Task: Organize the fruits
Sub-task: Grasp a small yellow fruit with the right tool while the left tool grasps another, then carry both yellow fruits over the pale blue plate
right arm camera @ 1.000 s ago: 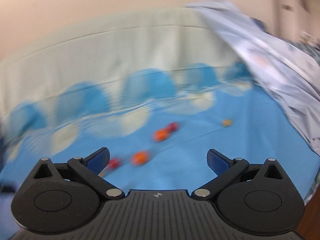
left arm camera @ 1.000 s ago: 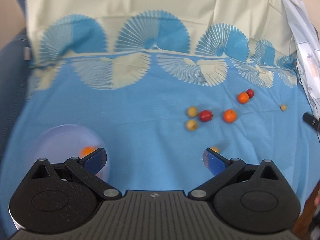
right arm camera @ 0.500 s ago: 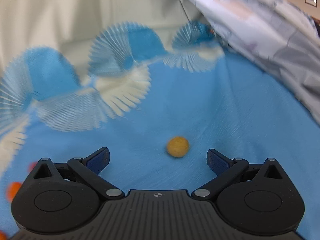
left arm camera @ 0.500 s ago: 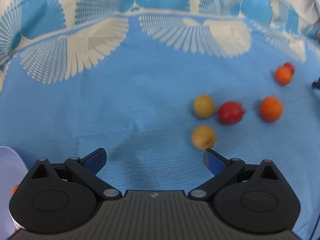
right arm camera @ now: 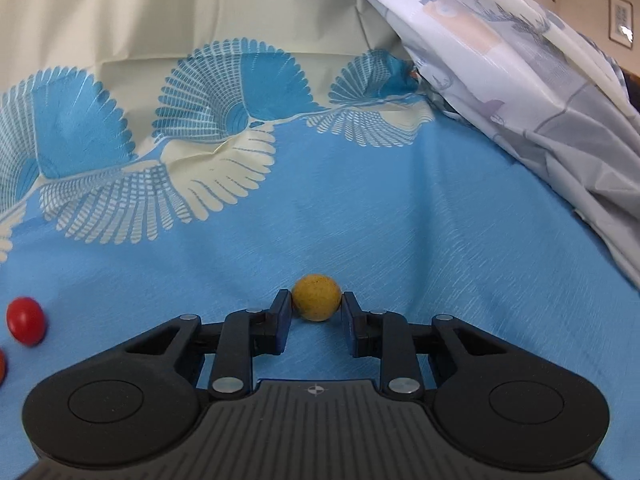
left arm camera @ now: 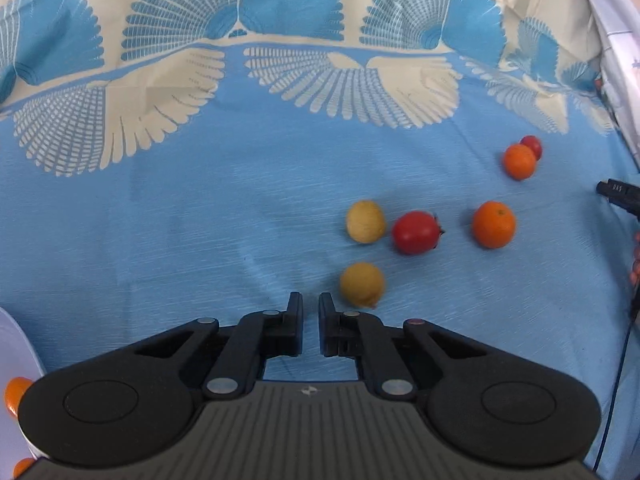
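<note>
Fruit mostly lies loose on the blue cloth [left arm camera: 200, 208]; my right jaws [right arm camera: 316, 308] have just closed on a small yellow fruit [right arm camera: 316, 297]; my left jaws [left arm camera: 310, 310] have just closed empty beside a lemon [left arm camera: 362, 284]; only oranges [left arm camera: 16, 394] sit in the white bowl [left arm camera: 18, 344].

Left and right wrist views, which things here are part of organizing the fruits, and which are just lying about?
Part of the job:
- yellow fruits
- red fruits
- oranges
- bowl with oranges
- right gripper, jaws closed on a yellow fruit
- left gripper, shut, empty

Lying about:
- blue patterned cloth
- pale sheet
</note>
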The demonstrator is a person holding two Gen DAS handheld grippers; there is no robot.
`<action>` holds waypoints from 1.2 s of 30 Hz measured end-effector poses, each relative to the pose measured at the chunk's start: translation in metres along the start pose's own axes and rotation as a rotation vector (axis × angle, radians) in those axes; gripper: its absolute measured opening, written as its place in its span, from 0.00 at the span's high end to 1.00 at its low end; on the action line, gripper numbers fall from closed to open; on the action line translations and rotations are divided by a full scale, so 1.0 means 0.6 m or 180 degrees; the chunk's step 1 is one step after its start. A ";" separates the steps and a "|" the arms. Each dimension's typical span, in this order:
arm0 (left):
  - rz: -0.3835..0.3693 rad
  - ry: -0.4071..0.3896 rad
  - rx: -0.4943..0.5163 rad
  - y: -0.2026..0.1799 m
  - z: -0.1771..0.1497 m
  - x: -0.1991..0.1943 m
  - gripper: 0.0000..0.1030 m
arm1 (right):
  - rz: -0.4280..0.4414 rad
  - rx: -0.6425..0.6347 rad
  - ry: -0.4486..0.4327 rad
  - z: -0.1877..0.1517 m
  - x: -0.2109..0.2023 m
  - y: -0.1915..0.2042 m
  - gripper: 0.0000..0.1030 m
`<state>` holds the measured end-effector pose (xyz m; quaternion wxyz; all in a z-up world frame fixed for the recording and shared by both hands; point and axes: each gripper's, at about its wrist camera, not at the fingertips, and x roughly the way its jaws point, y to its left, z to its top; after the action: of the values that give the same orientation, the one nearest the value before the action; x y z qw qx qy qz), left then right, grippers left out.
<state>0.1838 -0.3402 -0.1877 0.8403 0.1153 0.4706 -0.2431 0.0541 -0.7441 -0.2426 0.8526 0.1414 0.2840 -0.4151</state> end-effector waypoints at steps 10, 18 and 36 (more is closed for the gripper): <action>-0.0219 -0.0115 0.0269 -0.045 0.012 -0.010 0.15 | 0.0006 0.0107 0.0101 -0.005 -0.006 -0.019 0.73; -0.0284 -0.0015 0.0131 -0.044 0.019 0.021 0.74 | 0.0016 0.0036 0.0004 -0.001 0.007 -0.015 0.73; 0.0072 -0.0351 -0.0264 0.110 -0.110 -0.396 0.74 | 0.1638 -0.0297 -0.0653 -0.057 -0.555 0.146 0.73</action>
<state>0.0649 -0.1846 -0.0236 0.8717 0.0721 0.4319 -0.2199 -0.0541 -0.4648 -0.0692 0.9599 0.1268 0.1697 -0.1836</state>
